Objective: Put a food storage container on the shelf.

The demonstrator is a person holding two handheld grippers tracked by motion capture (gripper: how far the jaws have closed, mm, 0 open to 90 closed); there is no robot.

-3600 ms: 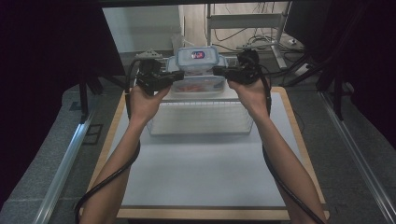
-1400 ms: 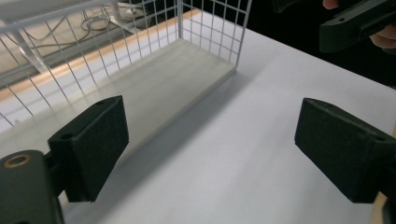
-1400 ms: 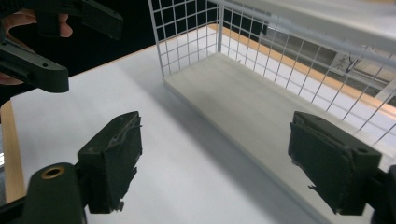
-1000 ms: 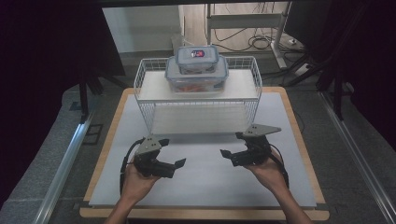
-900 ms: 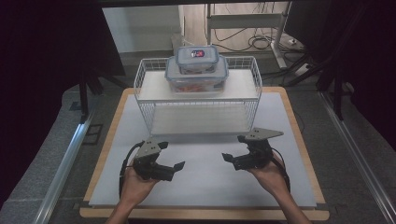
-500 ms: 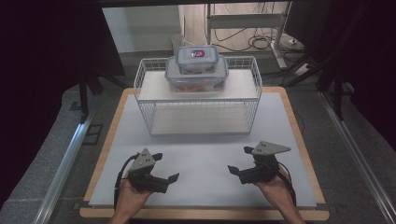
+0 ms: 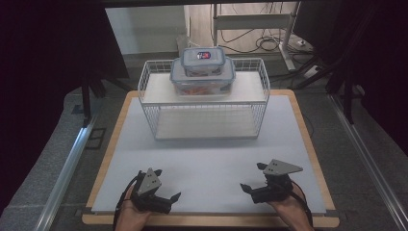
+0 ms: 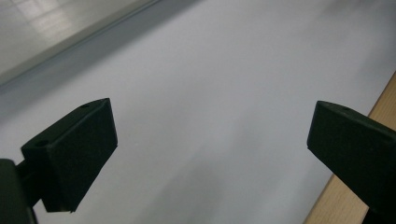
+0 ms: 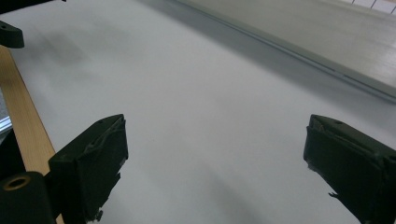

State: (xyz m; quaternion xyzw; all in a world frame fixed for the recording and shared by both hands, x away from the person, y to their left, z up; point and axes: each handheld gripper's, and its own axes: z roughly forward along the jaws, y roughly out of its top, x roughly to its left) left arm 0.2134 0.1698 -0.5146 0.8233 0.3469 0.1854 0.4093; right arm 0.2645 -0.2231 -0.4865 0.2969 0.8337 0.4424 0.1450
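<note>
Two clear lidded food containers are stacked on the top shelf of a white wire rack [image 7: 204, 115]: a small one [image 7: 203, 60] on a larger one [image 7: 203, 79]. Both grippers are far from the rack, low over the white mat near the table's front edge. My left gripper [image 7: 169, 192] is at the front left, open, with nothing between its jaws [image 8: 210, 154]. My right gripper [image 7: 252, 179] is at the front right, also open and empty [image 9: 215, 158]. The two point inward toward each other.
The white mat [image 7: 207, 163] lies on a wooden board [image 7: 118, 120] whose edge shows beside each gripper. Dark stands and a metal rail [image 7: 67, 168] flank the table. A desk frame with cables [image 7: 269, 38] stands behind the rack.
Both hands have drawn back from the rack, where they were at the containers, to the table's front edge. In the last second they slid further toward me and outward, both empty.
</note>
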